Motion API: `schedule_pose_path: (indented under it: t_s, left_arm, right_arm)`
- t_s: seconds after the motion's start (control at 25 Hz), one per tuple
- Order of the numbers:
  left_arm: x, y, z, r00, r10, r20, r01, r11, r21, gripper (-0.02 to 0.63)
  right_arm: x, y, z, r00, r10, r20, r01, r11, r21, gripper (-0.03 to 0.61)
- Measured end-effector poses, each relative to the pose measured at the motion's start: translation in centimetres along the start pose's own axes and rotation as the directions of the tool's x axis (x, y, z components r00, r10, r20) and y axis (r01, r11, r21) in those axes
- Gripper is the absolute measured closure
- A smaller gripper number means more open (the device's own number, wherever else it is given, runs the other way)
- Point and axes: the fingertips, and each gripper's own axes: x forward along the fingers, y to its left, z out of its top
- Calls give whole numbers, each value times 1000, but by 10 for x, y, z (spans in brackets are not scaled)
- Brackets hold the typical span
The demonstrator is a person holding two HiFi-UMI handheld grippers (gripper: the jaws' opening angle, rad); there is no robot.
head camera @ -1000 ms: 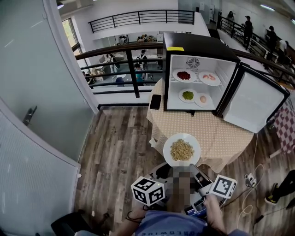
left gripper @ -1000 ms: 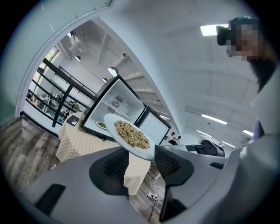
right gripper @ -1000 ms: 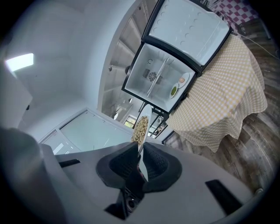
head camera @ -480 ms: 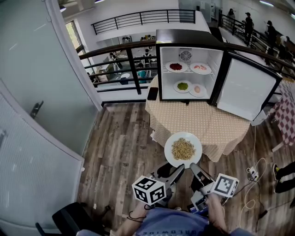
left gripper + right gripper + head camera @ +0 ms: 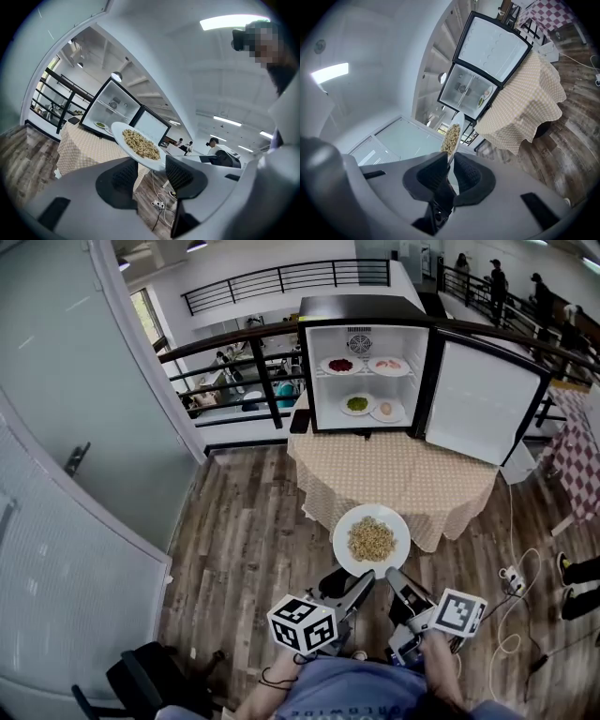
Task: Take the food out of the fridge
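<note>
- A dark chair [image 5: 141, 685] stands on the wood floor [image 5: 244, 540] at the bottom left corner of the head view.
- A phone [image 5: 300, 421] lies at the left edge of the table [image 5: 394, 474], which wears a checked cloth.
- The left gripper [image 5: 361, 585] is held low, close to the person's body. It runs about level and slants forward and to the right, with its marker cube on top. Its jaws stand apart. The near rim of the plate [image 5: 347, 557] sits over the gap, and the pads do not close on it.
- The plate is white and carries a heap of pale noodles [image 5: 371, 540]. It hangs in the air above the floor, just off the table's near edge and well apart from the fridge [image 5: 361, 307].
- The fridge stands at the table's far edge. On its upper shelf are a red dish [image 5: 340, 365] and a pink dish [image 5: 388, 364]. On the lower shelf are a green dish [image 5: 356, 405] and a peach dish [image 5: 386, 410].
- The right gripper [image 5: 397, 581] slants forward and to the left, so it forms a V with the left one. The right hand [image 5: 434, 650] grips it from behind. It is rolled onto its side, and its own view shows the plate edge-on. Its jaws are clenched on the plate's near rim and have just eased open a little, with the rim between the pads.
- The fridge door [image 5: 480, 401] hangs wide open to the right, past the table's right edge.
- Cables [image 5: 511, 577] lie on the floor to the right of the table.
</note>
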Motion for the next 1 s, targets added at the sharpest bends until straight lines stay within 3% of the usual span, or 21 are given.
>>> schedule_pose_path:
  t_s: [0.64,0.84,1.0]
  left_arm:
    - [4,-27,1,1000,2,11,-3,998,56,420]
    - [6,-27,2,1000,2,7,-3,998,62,420]
    - [5,-26,1,1000,4,4,-4,998,56,420]
  right_arm:
    - [-25,5,8,1000,22,10,-22,1000,-18,528]
    - [-31,-8,10,998,-61,4,61,997,-38,528]
    - [-32,-11,9,997,-76,-2,75,996,-41,528]
